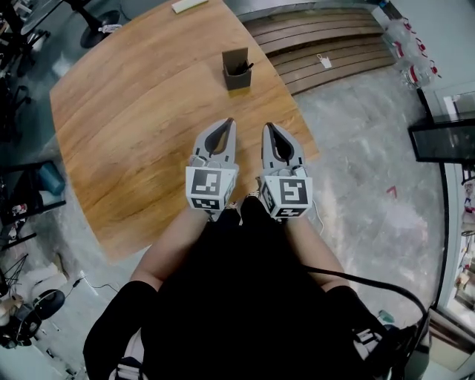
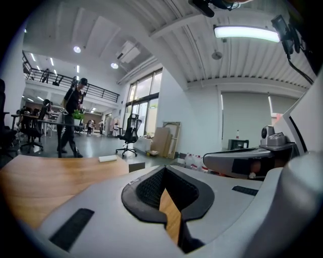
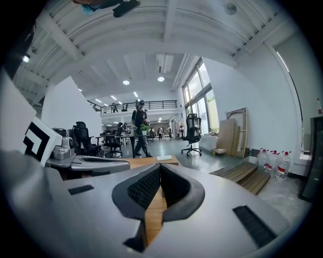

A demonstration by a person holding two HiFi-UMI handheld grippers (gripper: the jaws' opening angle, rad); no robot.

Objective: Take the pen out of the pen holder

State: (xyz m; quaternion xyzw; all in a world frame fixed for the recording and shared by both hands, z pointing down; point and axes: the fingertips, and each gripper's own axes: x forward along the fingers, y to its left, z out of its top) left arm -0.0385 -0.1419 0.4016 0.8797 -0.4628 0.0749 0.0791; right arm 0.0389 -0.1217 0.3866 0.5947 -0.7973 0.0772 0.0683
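**Both grippers shut, parked short of the pen holder**

Left gripper [image 1: 228, 122] and right gripper [image 1: 267, 126] are held side by side, low over the near edge of the wooden table [image 1: 133, 148], noses pointing away from the person. The jaws of each are pressed together at the tips. Each gripper's own view shows only bare wood through the hollow behind the pads, so nothing is pinched. This reads as a ready posture: level, matched, aimed forward, neither gripper committed to a reach.

Pen holder [image 1: 236, 68] stands upright well ahead of both grippers, toward the far right of the table, roughly in line with the gap between them. It is a brown box with a taller back panel. A dark pen [image 1: 245, 68] leans out of its top toward the right; cannot tell whether there is one pen or more. My judgement is that the task has not begun: pen seated, holder untouched.

Approach: the wood between grippers and holder is bare, nothing in the way. Jaws must spread before any grasp. The holder looks light and may tip or slide as the pen is drawn, so the other gripper could steady it.

Around:
- Pale flat block [image 1: 189, 5] at the far table edge, well apart from the holder.
- Wooden planks [image 1: 326, 37] on the floor beyond the table, with bottles [image 1: 410, 46] past them.
- Cable [image 1: 356, 280] trails at the person's right side.
- Office chair [image 3: 192, 132] and a standing person [image 2: 73, 113] far off in the hall, no concern
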